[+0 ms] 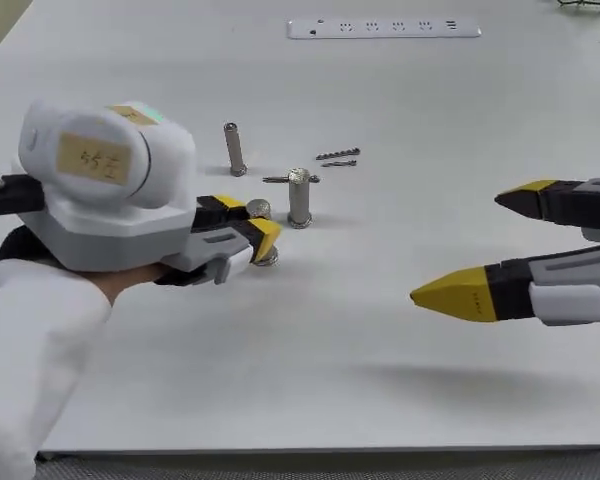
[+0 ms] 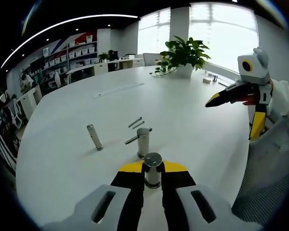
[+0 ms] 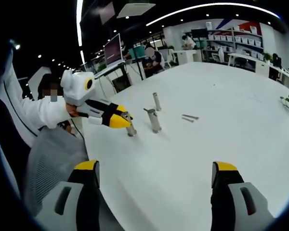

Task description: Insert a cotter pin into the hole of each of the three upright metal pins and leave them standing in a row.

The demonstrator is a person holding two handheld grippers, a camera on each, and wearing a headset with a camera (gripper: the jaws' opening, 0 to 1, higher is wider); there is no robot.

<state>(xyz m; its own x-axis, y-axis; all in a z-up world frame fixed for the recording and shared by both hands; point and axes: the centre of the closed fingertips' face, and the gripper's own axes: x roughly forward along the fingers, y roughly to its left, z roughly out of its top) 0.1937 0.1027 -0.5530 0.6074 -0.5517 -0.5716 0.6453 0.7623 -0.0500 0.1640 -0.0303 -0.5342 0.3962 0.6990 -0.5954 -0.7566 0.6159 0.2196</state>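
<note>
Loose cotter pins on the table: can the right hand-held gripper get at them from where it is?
Probably yes. The right hand-held gripper is open and empty. The two loose cotter pins lie flat on its side of the upright pins, and only bare table lies between.

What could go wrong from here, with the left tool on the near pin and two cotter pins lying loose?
1. The left tool grips the near pin close beside the middle pin; a sideways nudge may topple that one or dislodge its cotter pin.
2. The loose cotter pins lie flat and close together; the open right tool may pinch both or slip off.
</note>
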